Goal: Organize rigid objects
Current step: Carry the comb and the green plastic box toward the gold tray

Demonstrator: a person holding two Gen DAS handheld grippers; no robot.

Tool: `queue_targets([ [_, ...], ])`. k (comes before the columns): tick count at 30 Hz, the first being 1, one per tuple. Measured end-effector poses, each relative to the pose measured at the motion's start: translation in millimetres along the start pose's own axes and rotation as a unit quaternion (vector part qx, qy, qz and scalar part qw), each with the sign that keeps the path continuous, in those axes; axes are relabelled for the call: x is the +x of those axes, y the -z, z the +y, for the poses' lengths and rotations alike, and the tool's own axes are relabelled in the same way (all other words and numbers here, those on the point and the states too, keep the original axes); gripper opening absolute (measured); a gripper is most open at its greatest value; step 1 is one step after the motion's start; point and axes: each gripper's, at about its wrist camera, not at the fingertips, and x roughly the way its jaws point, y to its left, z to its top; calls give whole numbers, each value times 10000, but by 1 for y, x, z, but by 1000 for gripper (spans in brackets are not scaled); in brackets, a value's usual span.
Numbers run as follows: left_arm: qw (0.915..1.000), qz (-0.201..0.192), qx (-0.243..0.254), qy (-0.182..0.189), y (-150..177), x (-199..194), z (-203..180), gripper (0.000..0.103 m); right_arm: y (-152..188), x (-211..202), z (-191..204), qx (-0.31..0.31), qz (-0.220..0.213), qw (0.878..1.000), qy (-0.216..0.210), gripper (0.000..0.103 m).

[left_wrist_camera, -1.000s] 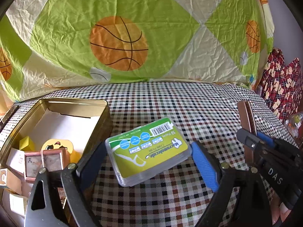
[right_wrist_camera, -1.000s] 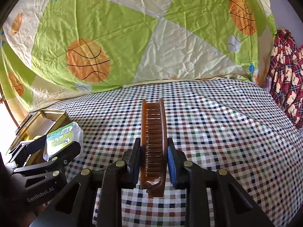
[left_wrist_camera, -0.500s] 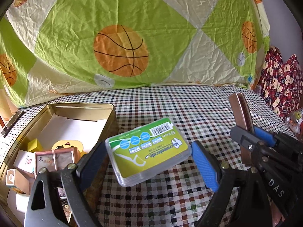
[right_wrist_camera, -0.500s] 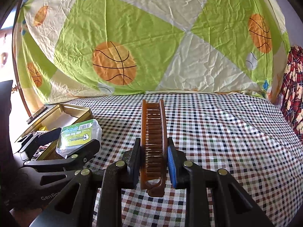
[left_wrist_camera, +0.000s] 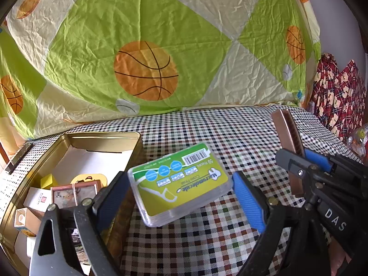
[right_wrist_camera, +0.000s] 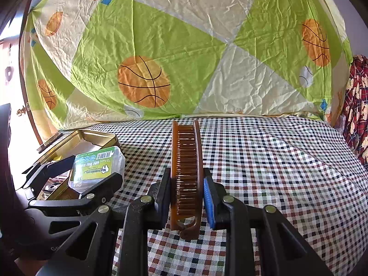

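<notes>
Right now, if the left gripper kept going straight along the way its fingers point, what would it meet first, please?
Probably nothing close: the left gripper, shut on the floss pick box, points over bare checkered cloth toward the basketball sheet. The gold tin lies left of that line. Depth is unclear.

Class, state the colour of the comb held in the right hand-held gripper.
The comb is translucent brown; the right wrist view shows it best.
</notes>
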Motion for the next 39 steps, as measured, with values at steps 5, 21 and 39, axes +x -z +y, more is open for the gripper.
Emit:
queue_targets([
  [5, 10000, 14, 32, -51, 2, -2, -1, 92, 0, -1, 1, -2, -10, 10000, -20, 27],
  [21, 9989, -435, 6, -192, 12, -32, 3, 92, 2, -10, 0, 133, -92, 9997, -203, 27],
  [39, 9975, -683, -86, -185, 20, -53, 10, 92, 5, -27, 20, -319, -508, 9982, 85, 27],
])
